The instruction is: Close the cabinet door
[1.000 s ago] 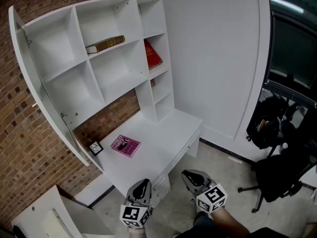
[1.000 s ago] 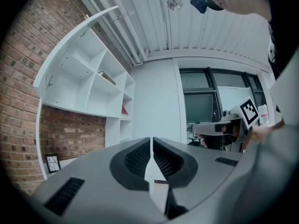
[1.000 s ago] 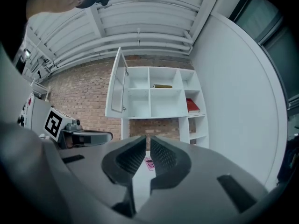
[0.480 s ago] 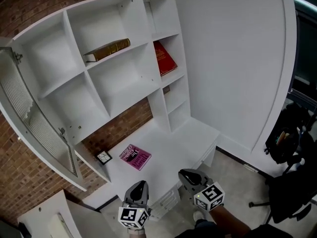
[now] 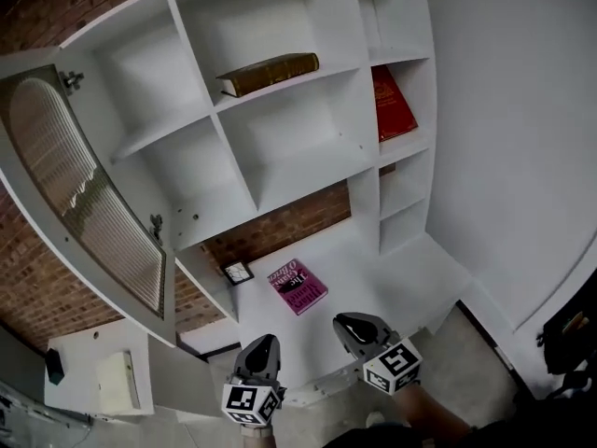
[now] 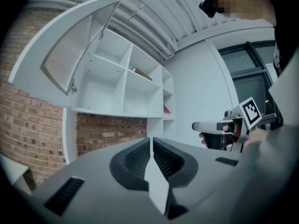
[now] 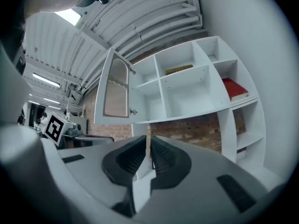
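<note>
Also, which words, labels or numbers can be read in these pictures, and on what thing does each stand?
Nothing can be quoted.
Pink book: white print on the cover, too blurred to read.
Brown book: spine too small to read.
Left tool, right tool: square markers only, no words.

The grey plastic left gripper (image 5: 267, 342) has black ribbed pads (image 6: 135, 160); the grey plastic right gripper (image 5: 348, 321) matches; each carries a white cube (image 5: 244, 402) bearing black square markers.
</note>
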Available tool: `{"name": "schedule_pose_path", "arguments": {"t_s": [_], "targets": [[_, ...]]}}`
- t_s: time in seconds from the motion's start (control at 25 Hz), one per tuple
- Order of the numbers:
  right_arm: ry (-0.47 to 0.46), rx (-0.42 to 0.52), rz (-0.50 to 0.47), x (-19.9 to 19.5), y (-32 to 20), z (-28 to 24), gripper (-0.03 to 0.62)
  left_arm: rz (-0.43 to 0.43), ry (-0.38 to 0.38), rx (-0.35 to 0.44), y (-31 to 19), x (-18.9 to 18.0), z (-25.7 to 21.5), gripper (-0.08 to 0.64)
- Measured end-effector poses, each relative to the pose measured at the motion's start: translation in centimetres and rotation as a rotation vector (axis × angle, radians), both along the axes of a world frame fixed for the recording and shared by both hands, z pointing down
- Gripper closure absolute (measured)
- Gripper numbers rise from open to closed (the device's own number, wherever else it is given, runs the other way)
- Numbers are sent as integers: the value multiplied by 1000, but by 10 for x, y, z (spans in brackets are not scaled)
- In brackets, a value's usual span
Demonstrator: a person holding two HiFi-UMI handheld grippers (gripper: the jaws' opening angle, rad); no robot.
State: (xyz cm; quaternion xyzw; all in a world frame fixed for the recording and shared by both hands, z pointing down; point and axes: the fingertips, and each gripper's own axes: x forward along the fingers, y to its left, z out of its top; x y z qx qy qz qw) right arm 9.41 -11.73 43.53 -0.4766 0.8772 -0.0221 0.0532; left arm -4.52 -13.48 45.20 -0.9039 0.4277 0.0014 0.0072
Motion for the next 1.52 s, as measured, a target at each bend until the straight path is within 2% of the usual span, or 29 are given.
{"name": "schedule_pose_path", "arguments": {"t_s": [0.12, 0.32, 0.56, 0.72, 1.04, 1.2, 1.52], "targets": [[-2, 16, -101, -19, -16, -5, 557, -101, 1, 14, -1, -18, -9, 549], [4, 39, -260, -63, -31, -13, 557, -245, -59, 26, 8, -59, 4, 549], [8, 86, -396, -126, -32, -33, 557, -354, -49, 32, 22, -107, -4, 541], [24, 108, -452, -169, -27, -47, 557, -400, -33, 47, 27, -142, -13, 534], [34, 137, -533, -248, -20, -74, 556, -425, 11, 98, 29, -195, -35, 506], [43, 150, -563, -281, -19, -82, 555, -398, 24, 96, 27, -209, -39, 494], [33, 183, -556, -323, -17, -98, 544, -314, 25, 115, 13, -227, -48, 474]]}}
